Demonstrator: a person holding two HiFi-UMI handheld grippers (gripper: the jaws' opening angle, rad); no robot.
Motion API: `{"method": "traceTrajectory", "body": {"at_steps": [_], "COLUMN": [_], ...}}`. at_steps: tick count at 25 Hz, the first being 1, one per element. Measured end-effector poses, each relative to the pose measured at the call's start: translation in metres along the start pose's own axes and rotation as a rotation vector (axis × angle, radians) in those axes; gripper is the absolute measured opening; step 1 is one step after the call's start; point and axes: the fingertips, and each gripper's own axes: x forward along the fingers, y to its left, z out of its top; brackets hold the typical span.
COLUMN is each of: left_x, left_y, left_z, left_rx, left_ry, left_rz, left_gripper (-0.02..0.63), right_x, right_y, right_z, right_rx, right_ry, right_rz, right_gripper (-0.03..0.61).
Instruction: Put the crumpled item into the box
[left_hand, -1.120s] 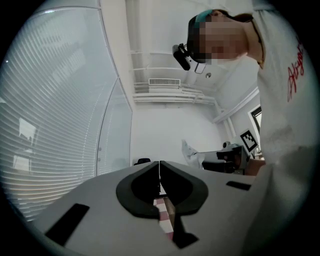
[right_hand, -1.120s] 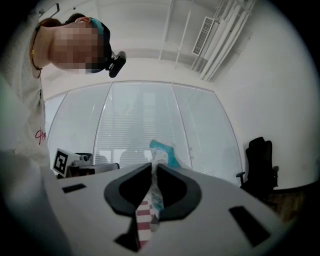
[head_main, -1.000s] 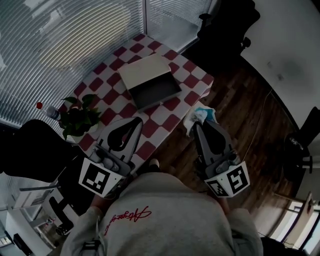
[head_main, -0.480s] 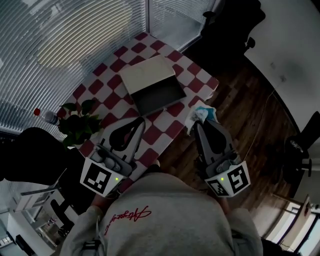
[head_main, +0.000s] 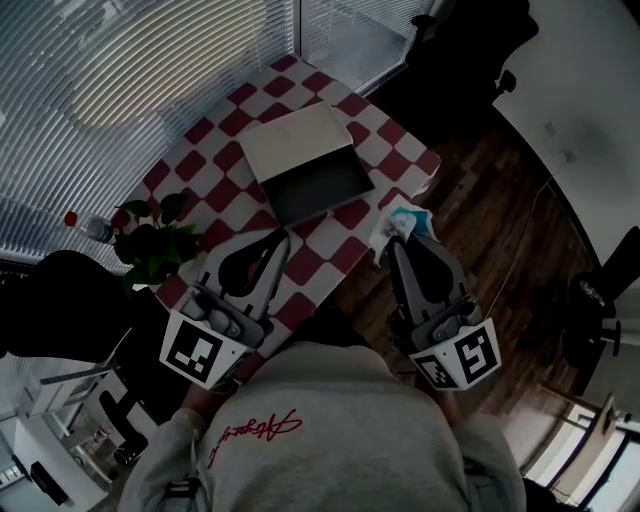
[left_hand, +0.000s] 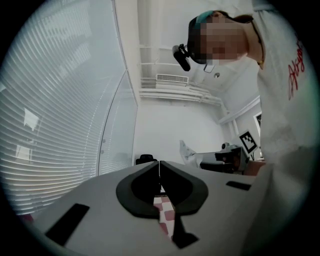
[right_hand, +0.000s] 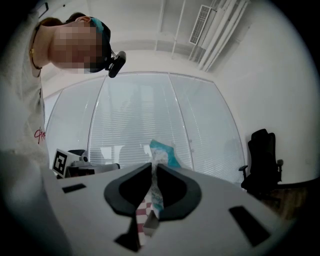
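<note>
The open box (head_main: 318, 185) on the checkered table (head_main: 200, 135) is seen holding nothing, its lid (head_main: 293, 140) lying at 11 o'clock. The crumpled item (head_main: 402, 224) is pinched in the 2 jaws of the right gripper (head_main: 398, 246), at 4 o'clock from the box. The left gripper (head_main: 278, 238) is pressed together on nothing.

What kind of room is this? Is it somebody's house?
Probably an office, though I can't be sure: tall window blinds, a black swivel chair on a wooden floor, and a small checked table.
</note>
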Motion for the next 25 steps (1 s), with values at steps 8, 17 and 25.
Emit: {"method": "traceTrajectory", "body": {"at_steps": [8, 17, 25], "left_x": [0.004, 0.005, 0.005], "left_y": [-0.001, 0.009, 0.013], "left_z": [0.006, 0.012, 0.015], "left_rx": [0.027, 0.050, 0.064], "left_ry": [0.014, 0.002, -0.003], "left_rz": [0.062, 0.135, 0.177], "left_gripper": [0.018, 0.018, 0.018], "right_x": [0.012, 0.030, 0.041], "right_y": [-0.009, -0.019, -0.020], "right_z": [0.012, 0.010, 0.006], "right_rx": [-0.004, 0.004, 0.008], "right_ry": [-0.005, 0.006, 0.024], "right_rz": [0.067, 0.113, 0.159], "right_gripper": [0.044, 0.044, 0.044]}}
